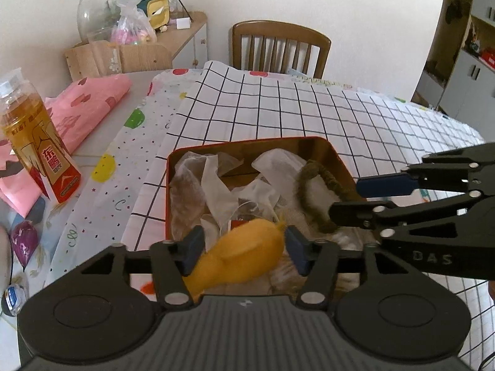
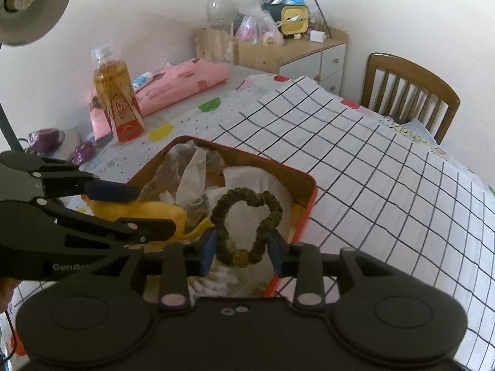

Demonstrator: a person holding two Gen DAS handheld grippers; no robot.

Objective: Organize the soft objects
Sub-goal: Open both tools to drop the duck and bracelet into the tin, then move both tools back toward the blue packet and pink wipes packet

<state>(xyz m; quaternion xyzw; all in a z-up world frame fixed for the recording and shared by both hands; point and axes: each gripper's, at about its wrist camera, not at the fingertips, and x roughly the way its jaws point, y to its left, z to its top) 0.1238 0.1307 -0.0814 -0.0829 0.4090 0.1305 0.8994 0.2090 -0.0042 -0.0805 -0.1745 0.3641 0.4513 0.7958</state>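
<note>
While left tongs [image 1: 243,252] clamp yellow toy [image 1: 238,256], right tongs [image 2: 243,249] pinch scrunchie [image 2: 247,225].

The walls [image 1: 355,15] are plain and pale, and a wooden chair [image 1: 280,48] with a slatted back stands at the far side of the table, which is covered with a white checked cloth [image 1: 309,114] over a dotted cloth [image 1: 136,142]. In the corner stands a low wooden cabinet [image 2: 312,58] with white drawers, and on it are a cardboard box [image 2: 247,51], plastic bags and a yellow box. A grey lamp [image 2: 27,6] hangs at the upper left of the right wrist view, and shelves [image 1: 470,61] stand at the right edge of the left wrist view.
</note>
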